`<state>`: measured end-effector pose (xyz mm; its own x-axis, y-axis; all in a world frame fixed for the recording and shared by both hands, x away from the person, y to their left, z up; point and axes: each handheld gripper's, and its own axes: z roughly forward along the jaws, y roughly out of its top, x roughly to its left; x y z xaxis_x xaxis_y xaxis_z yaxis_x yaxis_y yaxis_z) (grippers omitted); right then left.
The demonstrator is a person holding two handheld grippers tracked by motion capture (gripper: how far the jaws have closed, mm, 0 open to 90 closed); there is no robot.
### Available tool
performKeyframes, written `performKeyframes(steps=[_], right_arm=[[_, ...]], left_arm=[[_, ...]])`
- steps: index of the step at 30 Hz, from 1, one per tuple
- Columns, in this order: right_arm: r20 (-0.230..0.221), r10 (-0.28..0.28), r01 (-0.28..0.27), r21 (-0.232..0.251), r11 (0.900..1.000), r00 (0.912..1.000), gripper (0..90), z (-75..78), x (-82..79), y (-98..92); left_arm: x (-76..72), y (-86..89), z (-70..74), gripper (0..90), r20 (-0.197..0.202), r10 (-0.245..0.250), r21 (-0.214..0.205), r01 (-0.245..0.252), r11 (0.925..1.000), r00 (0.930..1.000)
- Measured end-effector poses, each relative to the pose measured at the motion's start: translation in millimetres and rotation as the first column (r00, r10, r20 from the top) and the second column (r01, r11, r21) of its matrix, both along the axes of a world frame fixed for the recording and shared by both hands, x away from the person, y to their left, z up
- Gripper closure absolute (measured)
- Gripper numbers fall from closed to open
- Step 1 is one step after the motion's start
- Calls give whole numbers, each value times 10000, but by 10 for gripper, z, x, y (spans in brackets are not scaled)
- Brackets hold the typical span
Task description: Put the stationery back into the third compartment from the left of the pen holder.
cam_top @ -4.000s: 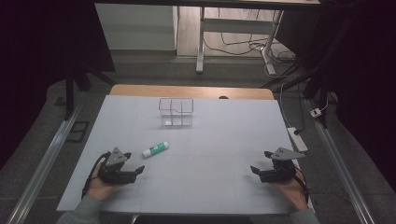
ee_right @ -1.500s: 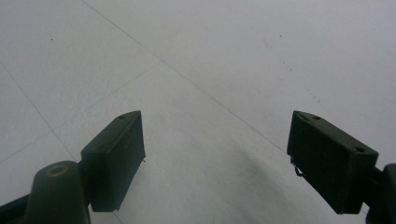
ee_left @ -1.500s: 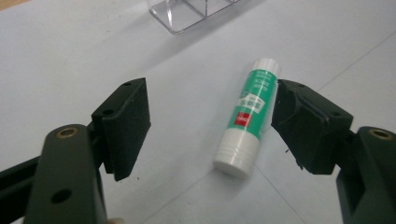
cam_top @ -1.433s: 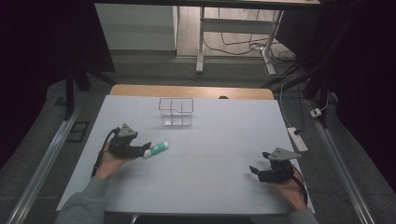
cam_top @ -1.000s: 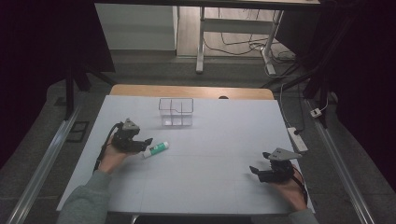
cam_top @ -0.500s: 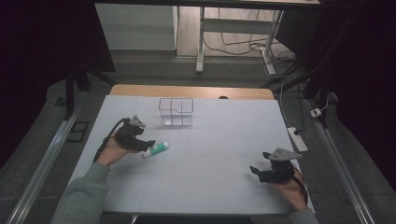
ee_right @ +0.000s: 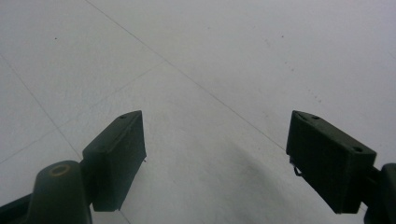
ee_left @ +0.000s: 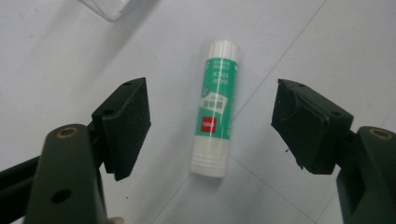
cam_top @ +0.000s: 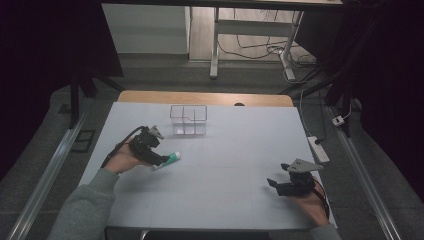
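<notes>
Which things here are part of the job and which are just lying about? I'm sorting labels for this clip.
Part of the job:
- glue stick, lying flat on the table
- left gripper, jaws open on either side of the glue stick
- clear box, beyond the stick, probably where it goes

Just about:
- right gripper, open over bare table
- power strip at the table's right edge

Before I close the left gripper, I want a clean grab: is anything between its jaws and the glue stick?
Nothing visible. The left gripper is open, and the glue stick lies alone between its jaws on the bare table.
</notes>
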<state>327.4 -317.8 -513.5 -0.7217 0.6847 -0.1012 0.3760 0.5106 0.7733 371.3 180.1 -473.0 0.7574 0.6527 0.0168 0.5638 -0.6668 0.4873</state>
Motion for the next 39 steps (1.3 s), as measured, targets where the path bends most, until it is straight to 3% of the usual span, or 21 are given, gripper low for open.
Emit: performKeyframes(steps=[12,17,26,33,39], right_arm=[[-48,17,-17,17,10000,10000,193,-5,4,-1],[-46,8,-8,1,10000,10000,194,-4,1,-1],[-57,48,-49,-10,10000,10000,195,-8,0,-3],[-45,-20,20,-54,10000,10000,195,-7,-2,1],[-36,-5,5,-60,10000,10000,195,-6,-5,2]], left_arm=[[8,-54,-82,283,-401,-408,743,437,9963,9984],[33,-113,-161,306,-585,-669,1344,743,9881,9960],[54,-96,-219,342,-843,-741,1627,871,9828,9937],[65,-116,-282,390,-1019,-884,1990,1074,9741,9909],[83,-87,-307,444,-1059,-832,1989,1031,9746,9909]])
